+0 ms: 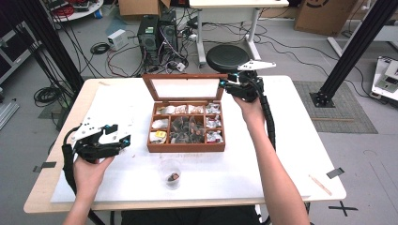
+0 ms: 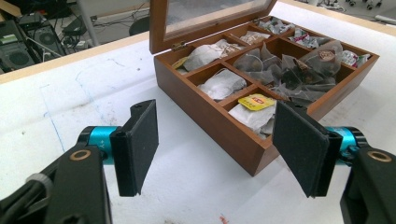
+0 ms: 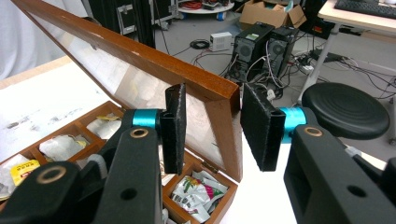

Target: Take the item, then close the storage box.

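- A clear plastic cup (image 1: 171,172) stands near the front edge of the desk (image 1: 281,154), just in front of the wooden box (image 1: 186,146); something small and dark lies in its bottom, likely a tea bag, so one item seems to have been served out already.
- The left gripper (image 1: 123,137) hovers near the left edge of the desk, jaws wide apart and holding nothing, pointed toward the box's left front corner.
- The box sits at the middle of the desk, its compartments full of tea bags and packets (image 1: 187,127), with the bigger central compartment holding clear pyramid bags.
- The right gripper (image 1: 225,85) is at the back right corner of the box, jaws closed narrow on the corner of the raised glass-panelled lid (image 1: 183,87); it holds the lid.
- As I judge it, the work in hand is closing the box: the lid stands upright and open, so swinging it down and letting go is what remains.
- The left gripper view shows a yellow-labelled bag (image 2: 256,101) in the nearest compartment, which the high view leaves too small to read.
- The right gripper view shows the lid's frame (image 3: 205,88) between its own pads and the hinge side of the box below.
- The high view alone gives the cup and both hands together.
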